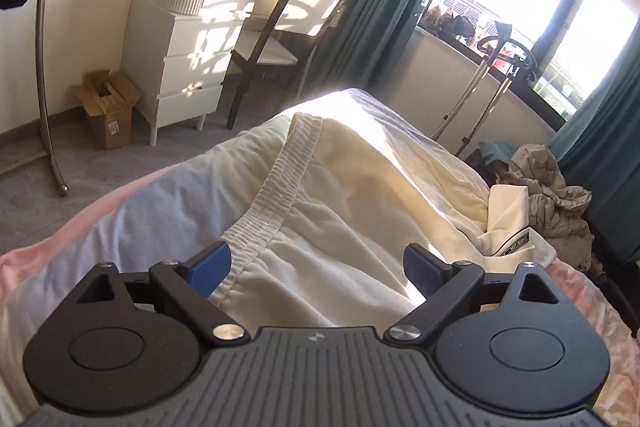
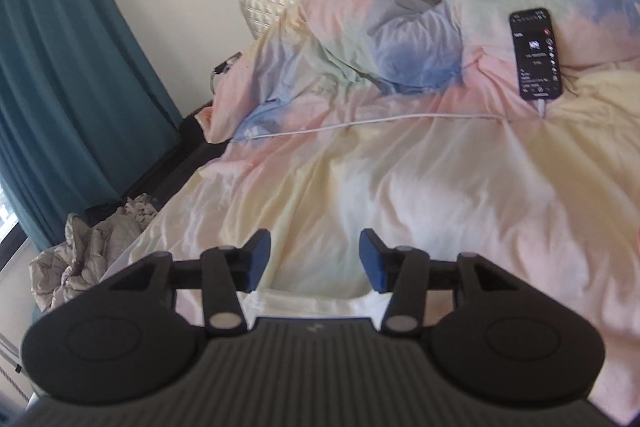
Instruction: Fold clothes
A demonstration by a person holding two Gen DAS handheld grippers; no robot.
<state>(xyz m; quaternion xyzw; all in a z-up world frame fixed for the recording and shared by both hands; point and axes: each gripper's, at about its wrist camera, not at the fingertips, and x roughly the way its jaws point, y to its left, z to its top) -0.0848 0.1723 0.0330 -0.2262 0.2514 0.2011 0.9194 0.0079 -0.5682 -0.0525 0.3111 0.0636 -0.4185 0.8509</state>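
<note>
The left claw [image 1: 316, 269] is wide open over the bed [image 1: 80, 227]. Its two blue pads [image 1: 212, 267] stand far apart and press on nothing. Between them lie the cream shorts [image 1: 340, 195], spread flat on the bed. The stretchy waistband [image 1: 276, 183] of the shorts runs from the left pad up and away toward the foot of the bed. The left pad sits just over the waistband edge, but it may or may not be touching the cloth; the view is too close to tell. Just right of the shorts lies a white garment with a label [image 1: 516, 227], partly tucked under them. Past that garment, off the edge of the bed, a grey crumpled heap of cloth [image 1: 560, 195] sits on the floor by the teal curtain [image 1: 592, 147]. Beyond the foot of the bed stand a white chest of drawers [image 1: 180, 67] and a chair [image 1: 280, 39].

The right claw [image 2: 315, 261] is partly open and holds nothing. Under it, close to the camera, shows a strip of white cloth [image 2: 320, 305] lying on the pastel duvet [image 2: 400, 187]. Farther up the bed from this claw, a phone [image 2: 536, 53] with a lit screen lies on the duvet near the pillow [image 2: 400, 39], and a white cable [image 2: 380, 119] runs from it across the bed.
</note>
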